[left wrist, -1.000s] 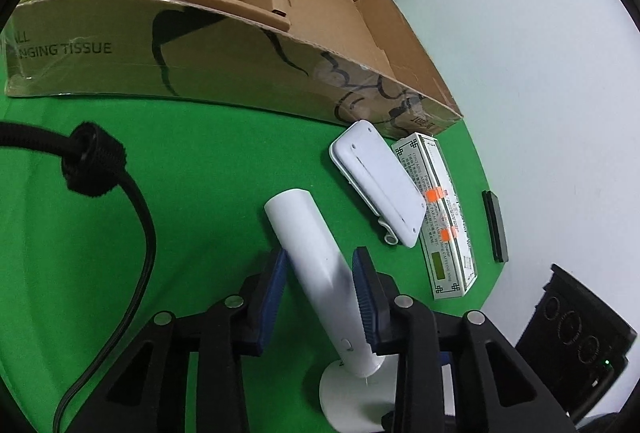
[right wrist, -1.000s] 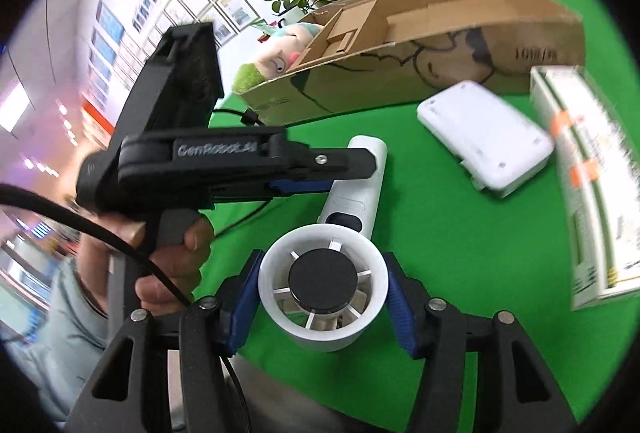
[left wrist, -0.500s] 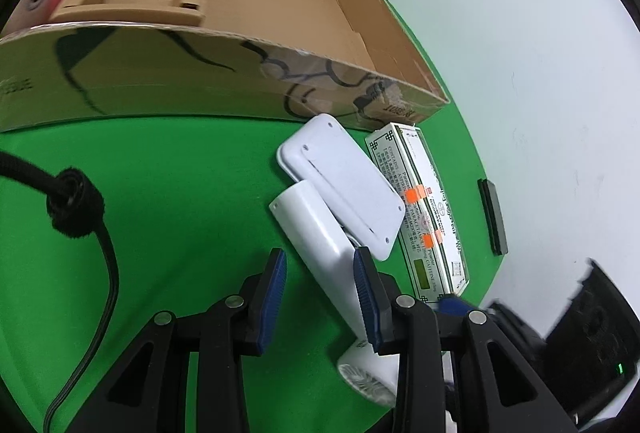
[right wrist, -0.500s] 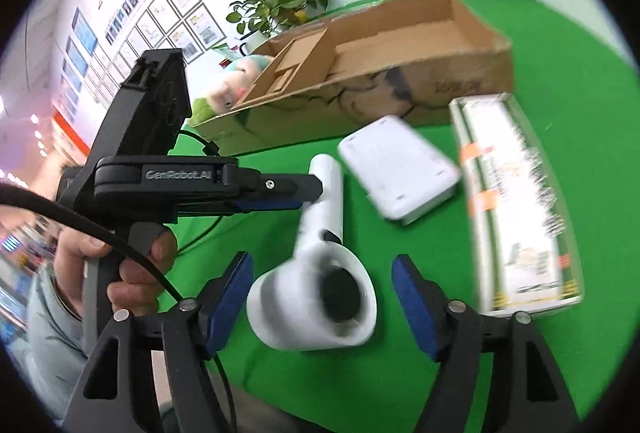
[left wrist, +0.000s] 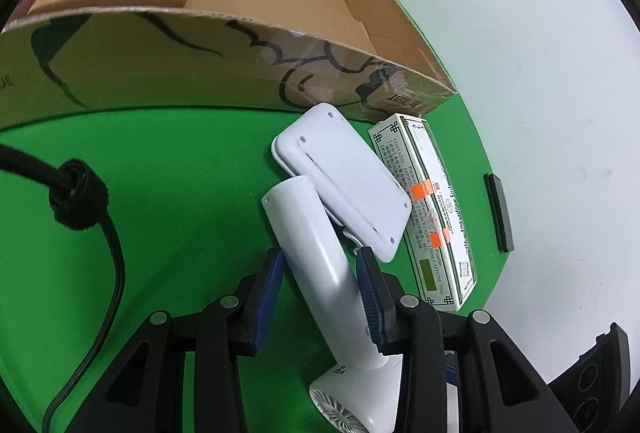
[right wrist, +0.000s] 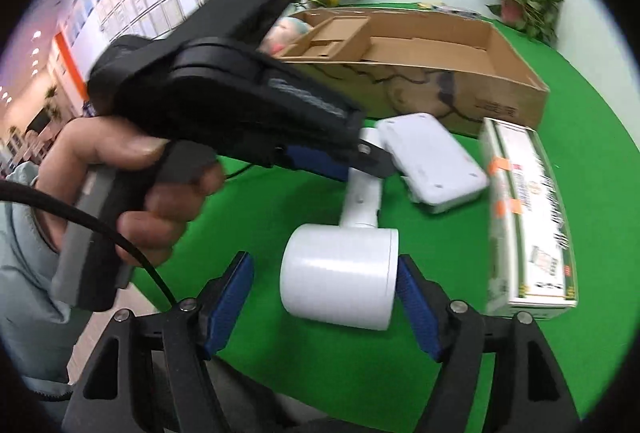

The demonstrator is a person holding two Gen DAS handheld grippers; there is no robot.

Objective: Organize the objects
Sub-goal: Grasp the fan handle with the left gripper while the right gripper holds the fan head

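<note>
A white handheld fan lies over the green mat. Its handle (left wrist: 316, 253) runs between the blue pads of my left gripper (left wrist: 320, 267), which still hold it while the jaws ease open. The handle's tip rests against a flat white device (left wrist: 344, 185). In the right wrist view the fan's round head (right wrist: 340, 269) sits between the spread pads of my right gripper (right wrist: 322, 273), which is open, with a clear gap on the left side. A hand (right wrist: 132, 169) holds the left gripper (right wrist: 360, 161) above the handle.
A long open cardboard box (left wrist: 160, 65) stands behind, with a plush toy (right wrist: 288, 29) at its far end. A green-and-white carton (left wrist: 432, 217) with orange tape lies to the right of the white device. A black cable (left wrist: 80, 193) crosses the mat on the left. A black bar (left wrist: 498, 211) lies off the mat.
My right gripper has opened off the fan head and rolled. My left gripper carried the fan to the right, so its handle tip now meets the white device.
</note>
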